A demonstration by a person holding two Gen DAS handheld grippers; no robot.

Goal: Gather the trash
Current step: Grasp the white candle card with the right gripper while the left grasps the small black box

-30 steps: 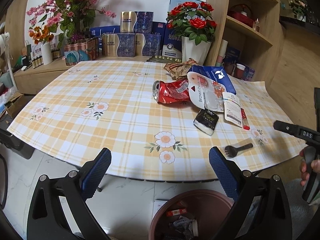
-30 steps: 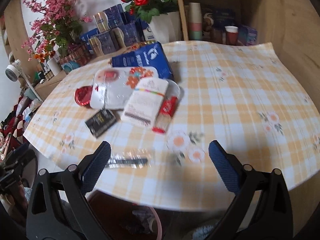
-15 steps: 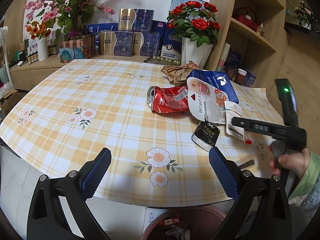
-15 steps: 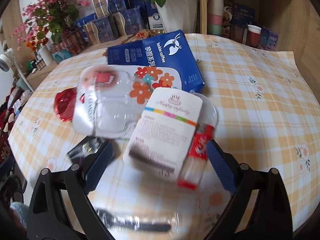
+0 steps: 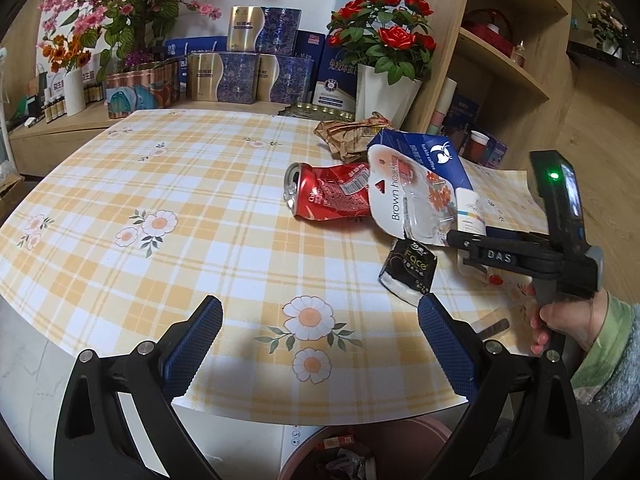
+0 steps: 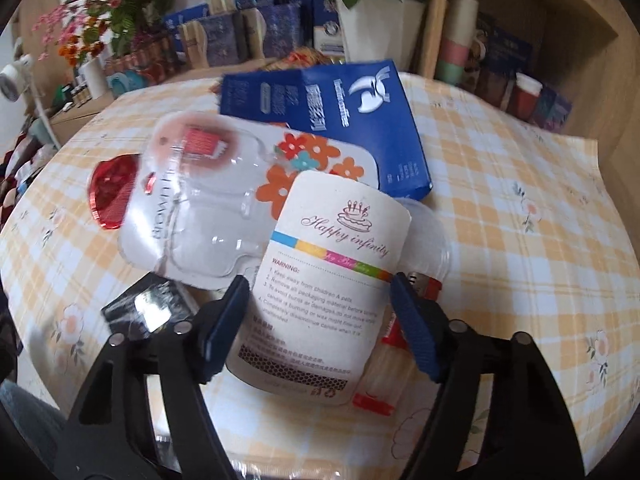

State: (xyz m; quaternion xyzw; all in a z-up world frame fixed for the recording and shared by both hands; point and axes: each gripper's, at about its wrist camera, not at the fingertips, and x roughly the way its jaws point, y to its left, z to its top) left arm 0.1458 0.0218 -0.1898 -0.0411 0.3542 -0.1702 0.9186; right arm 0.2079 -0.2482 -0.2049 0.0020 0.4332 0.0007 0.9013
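Trash lies in a heap on the checked tablecloth [image 5: 160, 184]: a crushed red can [image 5: 328, 196], a clear blister pack [image 5: 408, 204], a blue coffee box [image 5: 432, 156], a black tissue pack [image 5: 408, 272] and a crumpled brown bag [image 5: 352, 136]. On top rests a white candle package [image 6: 324, 280] with a red end. My right gripper [image 6: 318, 300] straddles this package; its jaws are closing, one pad at each side edge, with no firm press to be seen. My left gripper [image 5: 320, 344] hangs open over the table's near edge with nothing between its fingers.
A brown trash bin [image 5: 400, 436] with scraps inside stands under the table's near edge. A wrapped black fork [image 5: 494, 326] lies near that edge. A hand [image 5: 560, 316] in a green sleeve holds the right tool. Flower pots, boxes and wooden shelves line the far side.
My right gripper has come forward and down onto the candle package, and its jaws have narrowed around it. The left view has crept slightly closer to the table.
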